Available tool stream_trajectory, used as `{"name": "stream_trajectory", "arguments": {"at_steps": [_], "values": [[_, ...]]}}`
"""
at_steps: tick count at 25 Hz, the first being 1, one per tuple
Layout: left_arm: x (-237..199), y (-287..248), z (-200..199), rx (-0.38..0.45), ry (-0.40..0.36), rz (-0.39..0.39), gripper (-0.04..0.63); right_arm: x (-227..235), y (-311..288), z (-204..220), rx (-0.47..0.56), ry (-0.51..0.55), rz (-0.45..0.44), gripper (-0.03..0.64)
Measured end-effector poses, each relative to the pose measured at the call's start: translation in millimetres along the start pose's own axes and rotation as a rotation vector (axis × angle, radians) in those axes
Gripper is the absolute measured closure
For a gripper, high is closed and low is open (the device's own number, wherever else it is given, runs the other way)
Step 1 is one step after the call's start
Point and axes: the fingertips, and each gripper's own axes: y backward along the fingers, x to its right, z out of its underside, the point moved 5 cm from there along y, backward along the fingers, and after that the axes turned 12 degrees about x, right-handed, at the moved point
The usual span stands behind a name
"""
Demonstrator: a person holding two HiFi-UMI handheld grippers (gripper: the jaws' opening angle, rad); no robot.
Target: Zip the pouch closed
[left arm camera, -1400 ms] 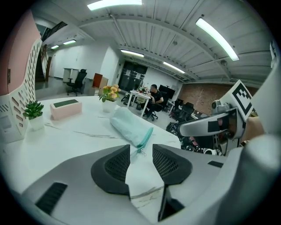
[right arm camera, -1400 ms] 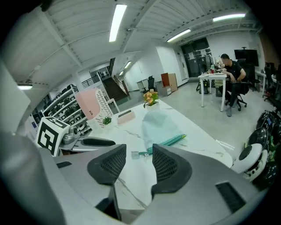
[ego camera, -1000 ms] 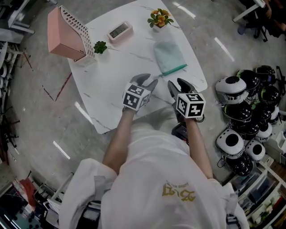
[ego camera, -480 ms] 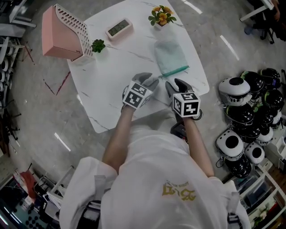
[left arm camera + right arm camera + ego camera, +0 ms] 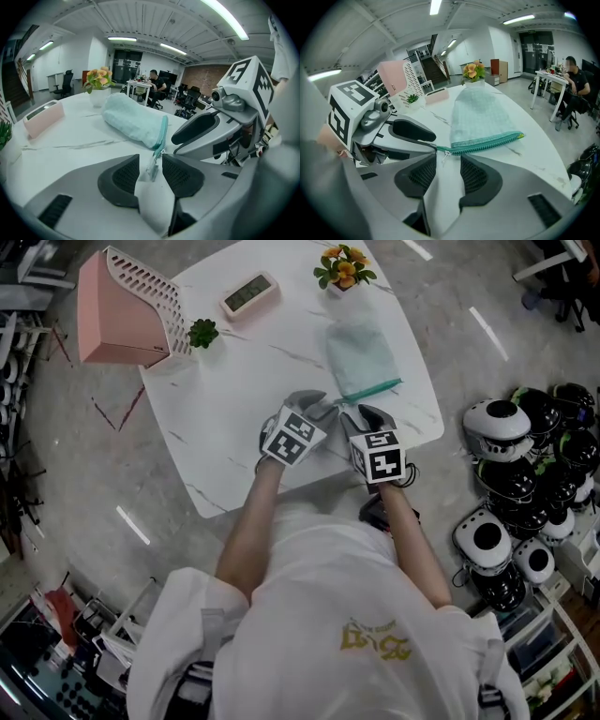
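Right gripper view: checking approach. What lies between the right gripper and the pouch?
Just bare table; the zipper pull of the pouch sits at the right gripper's closing jaws, untouched, in the right gripper view.

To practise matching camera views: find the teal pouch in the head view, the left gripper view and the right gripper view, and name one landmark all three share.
Head view: pouch upper right of centre, on the white table.
Left gripper view: pouch at centre, zipper end toward the camera.
Right gripper view: pouch at centre, zipper edge nearest.
Shared landmark: the orange flowers beyond the pouch, in all three.
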Motion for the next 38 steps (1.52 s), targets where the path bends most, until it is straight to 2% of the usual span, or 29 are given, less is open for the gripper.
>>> {"name": "stream_trajectory", "arguments": {"at_steps": [4, 10, 23, 28, 34, 38], "values": [[-1, -3, 2, -0.010, -0.011, 0.012, 0.425, 0, -7, 3, -0.007, 0.008, 0.009, 0.445], [0, -4, 3, -0.015, -0.025, 0.028, 0.433, -3, -12, 6, -0.039, 0.086, 0.030, 0.459], [4, -11, -1, -0.016, -0.095, 0.067, 0.462, -7, -18, 7, -0.042, 0.197, 0.065, 0.540], [4, -13, 1, -0.023, -0.125, 0.076, 0.497, -11, -20, 8, -0.041, 0.244, 0.056, 0.557], [8, -14, -1, -0.032, -0.147, 0.076, 0.510, -9, -19, 6, -0.041, 0.256, 0.047, 0.591], [10, -13, 1, -0.041, -0.168, 0.083, 0.552, -10, -20, 6, -0.045, 0.270, 0.041, 0.594]]}}
